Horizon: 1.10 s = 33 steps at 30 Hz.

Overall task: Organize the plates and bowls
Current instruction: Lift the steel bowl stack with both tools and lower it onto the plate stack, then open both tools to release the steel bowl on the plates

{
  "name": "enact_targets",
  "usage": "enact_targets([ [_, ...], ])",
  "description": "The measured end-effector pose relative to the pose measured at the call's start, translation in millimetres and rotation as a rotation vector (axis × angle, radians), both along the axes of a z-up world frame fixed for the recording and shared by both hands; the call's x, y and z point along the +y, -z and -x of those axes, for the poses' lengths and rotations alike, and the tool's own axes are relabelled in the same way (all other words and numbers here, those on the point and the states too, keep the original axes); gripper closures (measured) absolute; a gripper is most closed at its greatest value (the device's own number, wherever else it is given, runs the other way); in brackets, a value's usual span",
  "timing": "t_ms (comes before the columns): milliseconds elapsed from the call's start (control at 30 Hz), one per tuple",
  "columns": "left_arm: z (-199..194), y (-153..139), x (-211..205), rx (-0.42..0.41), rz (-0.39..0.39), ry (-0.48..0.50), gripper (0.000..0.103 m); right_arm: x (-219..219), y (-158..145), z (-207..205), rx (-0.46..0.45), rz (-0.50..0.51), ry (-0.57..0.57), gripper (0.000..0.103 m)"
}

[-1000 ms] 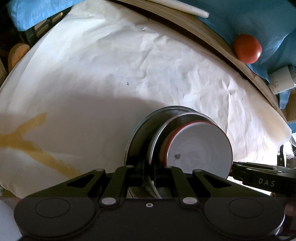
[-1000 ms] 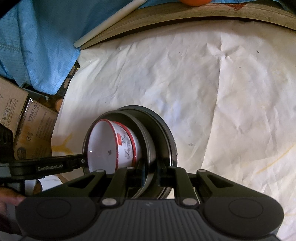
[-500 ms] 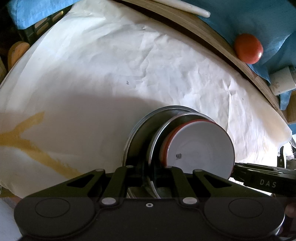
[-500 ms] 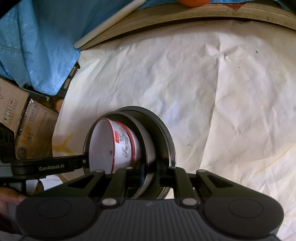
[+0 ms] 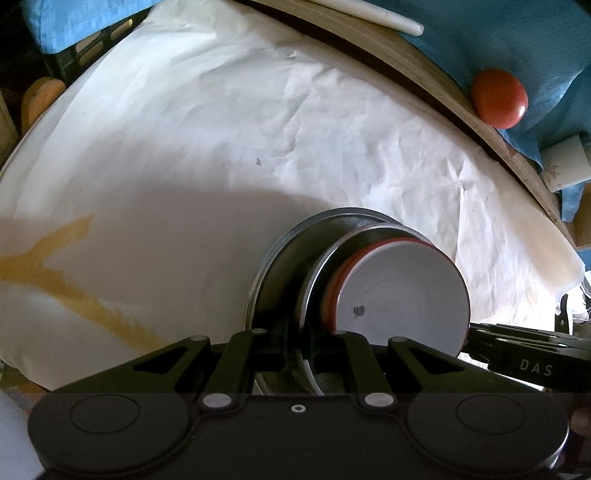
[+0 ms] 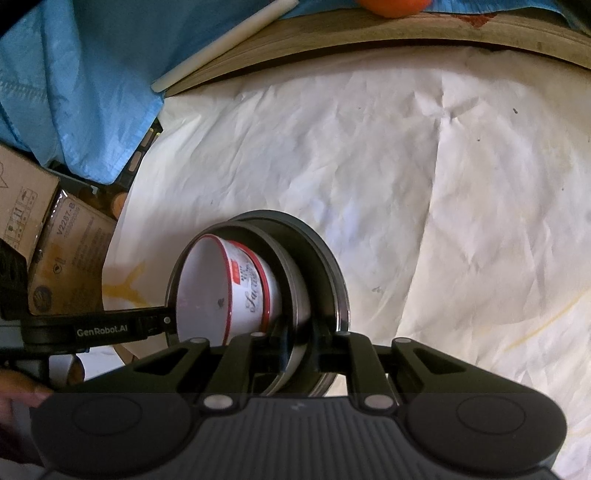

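Left tongs [image 5: 299, 350] are drawn together on the near rim of a nested stack. The wide steel plate [image 5: 273, 280] and the smaller steel dish [image 5: 321, 273] inside it both pass between the two fingers. Innermost sits a white enamel bowl [image 5: 402, 291] with a red rim, its mouth turned to the right in the left wrist view. On the opposite side of the stack the right tongs [image 6: 299, 347] are likewise clamped on the steel rims, with the bowl's mouth turned to the left in that view. Each pair of tongs shows at the edge of the other's picture, reaching in to the stack.

The stack is over a desk [image 5: 424, 85] covered with crumpled white paper [image 5: 221, 129], near its front edge; I cannot tell whether it rests on the paper or hangs just above it. A yellow stain [image 5: 55, 273] marks the paper to the left of the stack. Beyond the desk's far wooden edge lies blue cloth [image 5: 517, 37], with a white rod [image 5: 388, 20] and a round red object [image 5: 498, 98] on it. Cardboard boxes [image 6: 70, 251] stand off the desk's left side in the right wrist view.
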<state>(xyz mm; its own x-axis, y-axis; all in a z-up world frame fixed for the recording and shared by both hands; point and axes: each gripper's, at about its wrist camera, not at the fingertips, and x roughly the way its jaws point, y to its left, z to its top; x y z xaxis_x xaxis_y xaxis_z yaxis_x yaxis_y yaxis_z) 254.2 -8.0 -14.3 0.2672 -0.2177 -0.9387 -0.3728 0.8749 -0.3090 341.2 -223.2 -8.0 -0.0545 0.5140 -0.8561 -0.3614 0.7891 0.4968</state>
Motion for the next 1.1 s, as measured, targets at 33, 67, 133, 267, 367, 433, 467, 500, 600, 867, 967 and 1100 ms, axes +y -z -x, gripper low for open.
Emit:
enact_targets([
  [33, 0, 0, 0, 0.0, 0.001, 0.001, 0.091, 0, -1, 0, -0.003, 0.002, 0.0, 0.089],
  [67, 0, 0, 0, 0.0, 0.0, 0.001, 0.091, 0, -1, 1, -0.005, 0.003, 0.001, 0.089],
  [133, 0, 0, 0, 0.0, -0.001, 0.003, 0.09, -1, -2, 1, -0.007, 0.003, 0.003, 0.089],
  [267, 0, 0, 0, -0.001, -0.001, 0.002, 0.089, -2, -3, 1, -0.013, 0.005, 0.004, 0.089],
  [367, 1, -1, 0, -0.005, -0.009, 0.004, 0.087, -2, -4, 1, -0.019, 0.009, 0.006, 0.089],
  [433, 2, -2, 0, -0.011, -0.015, 0.005, 0.084, -4, -6, 0, -0.033, 0.014, 0.011, 0.088],
  [467, 2, -3, 0, -0.013, -0.02, 0.004, 0.084, -4, -7, 0, -0.041, 0.015, 0.013, 0.086],
  [500, 2, -3, 0, -0.014, -0.023, 0.005, 0.083, -4, -8, 0, -0.046, 0.014, 0.014, 0.085],
  [600, 2, -4, -1, -0.015, -0.032, 0.008, 0.082, -5, -8, -1, -0.048, 0.012, 0.015, 0.085],
  [867, 3, -9, -2, -0.025, -0.066, -0.001, 0.077, -11, -17, -4, -0.097, 0.041, 0.054, 0.044],
  [967, 3, -10, -3, -0.026, -0.077, -0.005, 0.075, -13, -19, -4, -0.103, 0.037, 0.049, 0.043],
  [1100, 3, -12, -5, -0.027, -0.096, -0.011, 0.074, -16, -20, -5, -0.111, 0.033, 0.049, 0.039],
])
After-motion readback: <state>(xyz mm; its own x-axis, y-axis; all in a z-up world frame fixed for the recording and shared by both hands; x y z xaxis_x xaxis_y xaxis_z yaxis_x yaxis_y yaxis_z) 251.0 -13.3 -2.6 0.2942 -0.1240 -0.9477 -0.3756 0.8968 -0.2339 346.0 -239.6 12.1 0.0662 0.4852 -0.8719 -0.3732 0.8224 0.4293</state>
